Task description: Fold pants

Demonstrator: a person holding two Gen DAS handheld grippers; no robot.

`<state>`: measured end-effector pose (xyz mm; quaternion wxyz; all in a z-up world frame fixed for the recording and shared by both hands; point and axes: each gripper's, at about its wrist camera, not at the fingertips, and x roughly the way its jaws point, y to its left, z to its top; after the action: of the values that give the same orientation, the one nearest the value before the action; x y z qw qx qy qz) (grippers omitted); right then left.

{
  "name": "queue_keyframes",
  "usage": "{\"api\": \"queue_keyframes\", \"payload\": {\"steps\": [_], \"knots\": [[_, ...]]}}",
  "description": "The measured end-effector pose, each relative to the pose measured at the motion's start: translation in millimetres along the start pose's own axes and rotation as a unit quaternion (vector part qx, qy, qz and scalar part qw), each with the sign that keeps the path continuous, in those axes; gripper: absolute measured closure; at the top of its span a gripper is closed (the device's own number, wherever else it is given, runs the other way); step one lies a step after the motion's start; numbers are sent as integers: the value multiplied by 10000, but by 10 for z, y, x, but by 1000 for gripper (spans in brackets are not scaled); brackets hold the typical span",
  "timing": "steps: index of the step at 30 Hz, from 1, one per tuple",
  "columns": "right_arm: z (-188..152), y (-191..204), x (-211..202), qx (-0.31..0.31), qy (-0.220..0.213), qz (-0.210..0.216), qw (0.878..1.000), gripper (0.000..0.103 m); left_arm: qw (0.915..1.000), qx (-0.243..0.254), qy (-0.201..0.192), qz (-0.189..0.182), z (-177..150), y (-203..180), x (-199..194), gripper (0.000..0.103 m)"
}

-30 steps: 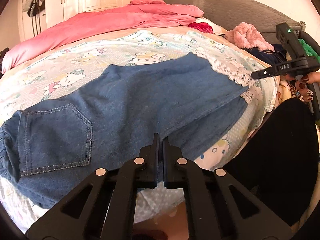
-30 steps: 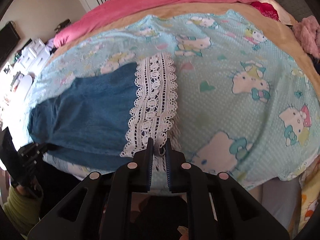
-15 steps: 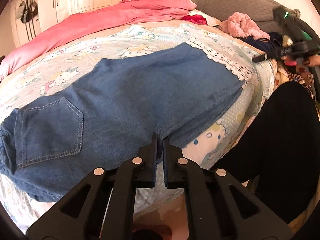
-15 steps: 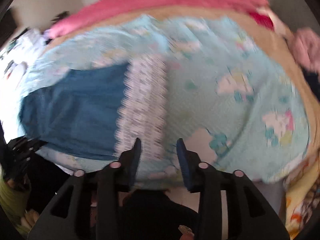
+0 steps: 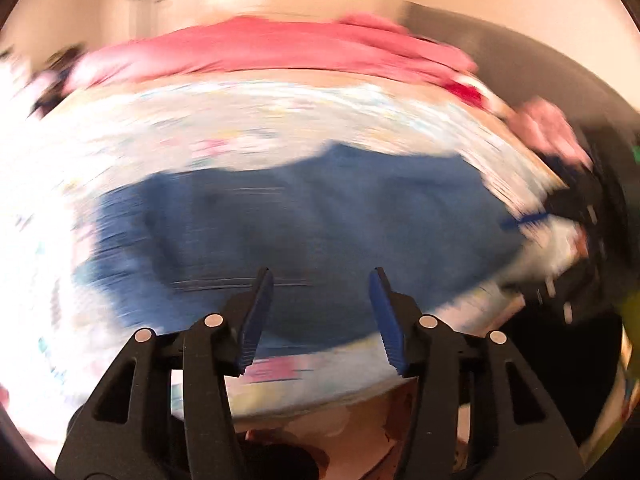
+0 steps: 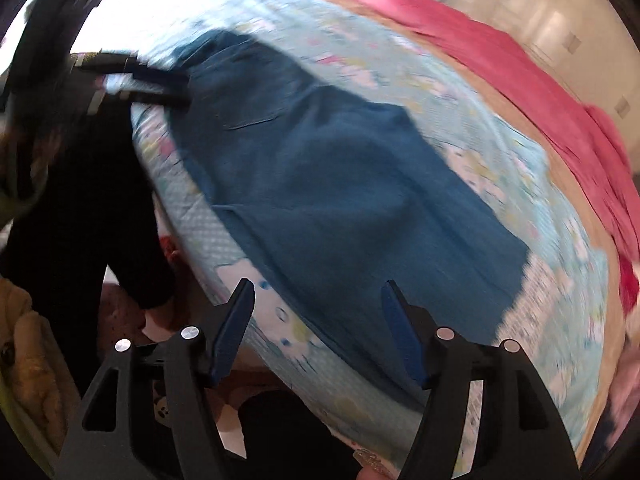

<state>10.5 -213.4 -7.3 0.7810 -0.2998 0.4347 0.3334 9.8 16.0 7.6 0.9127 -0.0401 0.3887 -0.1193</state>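
Blue denim pants [image 6: 320, 168] spread flat on the cartoon-print bed sheet [image 6: 500, 132], folded lengthwise, lying near the bed's front edge. Back pocket stitching [image 6: 256, 120] visible toward the waist end; white lace hem [image 6: 548, 292] at the other end. Both views motion-blurred, left wrist view heavily.

Left gripper [image 5: 322, 312]: jaws opening, blue pads well apart, nothing pinched between them. Hovering above the near edge of the pants [image 5: 312, 232]. Seen also in the right wrist view [image 6: 176, 88], tips at the waist end of the denim; contact not discernible through blur.

Right gripper [image 6: 318, 332]: jaws opening, spread wide, nothing between the pads. Positioned over the front edge of the bed, denim and sheet below. In the left wrist view, a blurred dark shape at the hem end [image 5: 576, 216].

Pink blanket [image 6: 520, 80] bunched along the far side of the bed. Person's dark sleeve [image 6: 80, 200] beside the bed edge.
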Motion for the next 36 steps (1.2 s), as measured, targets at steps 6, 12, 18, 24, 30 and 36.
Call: {"api": "queue_keyframes", "payload": {"steps": [6, 12, 18, 24, 30, 36], "knots": [[61, 83, 201, -224, 199, -163, 9994, 46, 9877, -1230, -179, 949, 17, 640, -48, 31], [-12, -12, 417, -22, 365, -96, 9993, 73, 9743, -1722, -163, 1446, 90, 895, 102, 33], [-61, -134, 311, 262, 294, 442, 9982, 99, 9775, -1526, -129, 1454, 181, 894, 216, 66], [-83, 46, 466, -93, 721, 488, 9962, 95, 9762, -1709, -155, 1323, 92, 1027, 244, 66], [-115, -103, 161, 294, 401, 846, 9952, 84, 9781, -1294, -593, 1521, 143, 823, -135, 64], [-21, -608, -232, 1254, -392, 547, 9898, 62, 9895, -889, -652, 933, 252, 326, -120, 52]]}}
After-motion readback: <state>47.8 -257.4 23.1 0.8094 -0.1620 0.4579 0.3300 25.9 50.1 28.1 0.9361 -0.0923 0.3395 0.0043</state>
